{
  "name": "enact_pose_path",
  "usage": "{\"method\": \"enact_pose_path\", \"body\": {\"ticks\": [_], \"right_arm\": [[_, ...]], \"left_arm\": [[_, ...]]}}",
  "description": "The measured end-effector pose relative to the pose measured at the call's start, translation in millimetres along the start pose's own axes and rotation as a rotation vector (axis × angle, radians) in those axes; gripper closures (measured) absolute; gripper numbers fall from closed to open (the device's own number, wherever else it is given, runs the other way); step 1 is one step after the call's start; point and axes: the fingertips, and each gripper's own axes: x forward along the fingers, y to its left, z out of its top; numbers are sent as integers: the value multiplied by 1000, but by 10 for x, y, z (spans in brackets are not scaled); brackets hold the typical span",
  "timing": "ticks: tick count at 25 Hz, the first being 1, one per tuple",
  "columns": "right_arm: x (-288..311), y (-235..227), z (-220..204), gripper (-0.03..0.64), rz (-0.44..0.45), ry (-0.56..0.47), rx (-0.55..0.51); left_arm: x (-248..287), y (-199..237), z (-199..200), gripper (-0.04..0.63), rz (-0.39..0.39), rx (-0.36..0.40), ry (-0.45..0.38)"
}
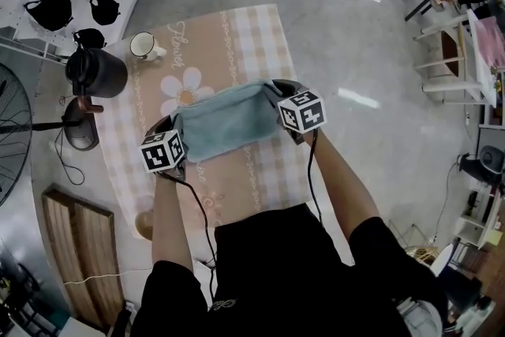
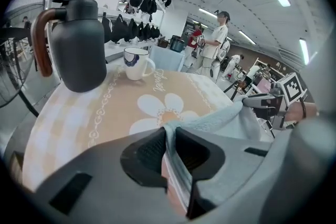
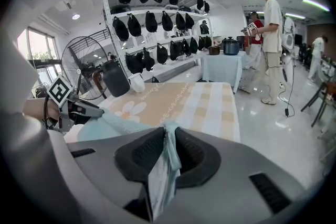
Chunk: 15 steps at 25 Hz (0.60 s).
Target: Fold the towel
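Steadily now: hold the towel (image 1: 225, 122) stretched just on the near side of the daisy print (image 1: 185, 87), one corner pinched tight in the left hand-held gripper (image 2: 169, 136), the other in the right hand-held gripper (image 3: 169, 136), both nearly closed. Carry both corners level toward the daisy, lower onto the tabletop (image 1: 260, 35), match edges before releasing.

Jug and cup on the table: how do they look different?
The jug is dark grey; the cup is white. The jug is taller than the cup. The jug's handle is brown; the cup's is white. Both stand upright on the flowered tablecloth.
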Motion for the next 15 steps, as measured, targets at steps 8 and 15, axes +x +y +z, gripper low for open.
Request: {"method": "enact_pose_path", "body": {"ticks": [8, 15], "right_arm": [[-134, 113, 125, 435, 5, -83, -46], [-335, 348, 40, 357, 78, -49, -117]], "left_arm": [[-152, -49, 130, 406, -30, -24, -83], [-521, -190, 253, 325, -18, -17, -198]]}}
